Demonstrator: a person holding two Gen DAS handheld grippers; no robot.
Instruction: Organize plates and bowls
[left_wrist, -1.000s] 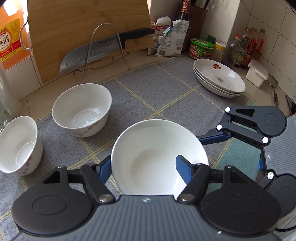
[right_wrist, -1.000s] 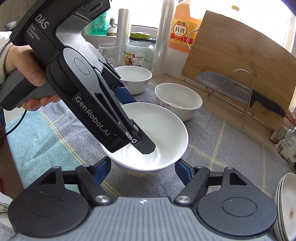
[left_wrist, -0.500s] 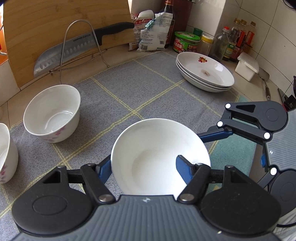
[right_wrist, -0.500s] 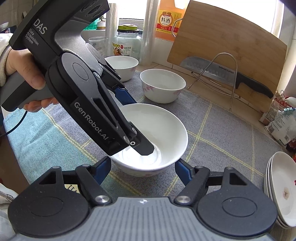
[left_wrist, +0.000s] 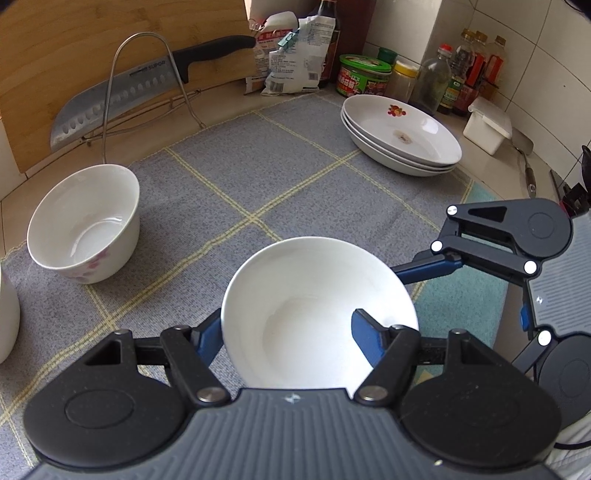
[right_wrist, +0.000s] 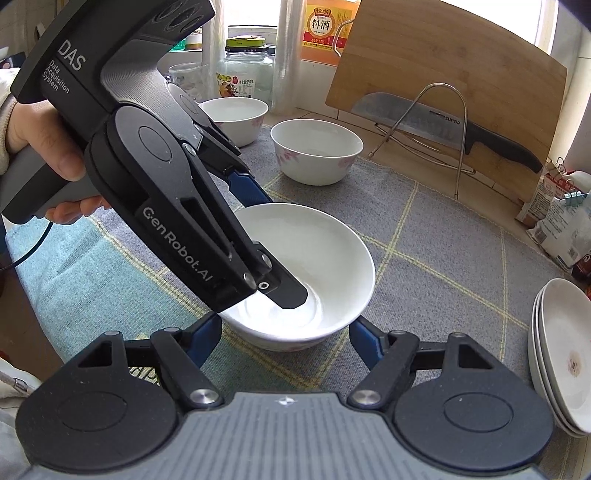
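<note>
Far left, a flowered bowl (left_wrist: 86, 225) sat on the grey mat (left_wrist: 236, 184) on the desk. Near centre, left claw (left_wrist: 288, 332) gripped the white bowl (left_wrist: 317, 314) by its rim, one finger inside, one outside. Right claw (right_wrist: 284, 332) was spread wide around the same bowl, apparently not touching. Plates (left_wrist: 400, 134) were stacked far right. Judgement: bowl seems bound for nesting; keep the rim pinch firm and level, lower it centred over the flowered bowl, then release.
</note>
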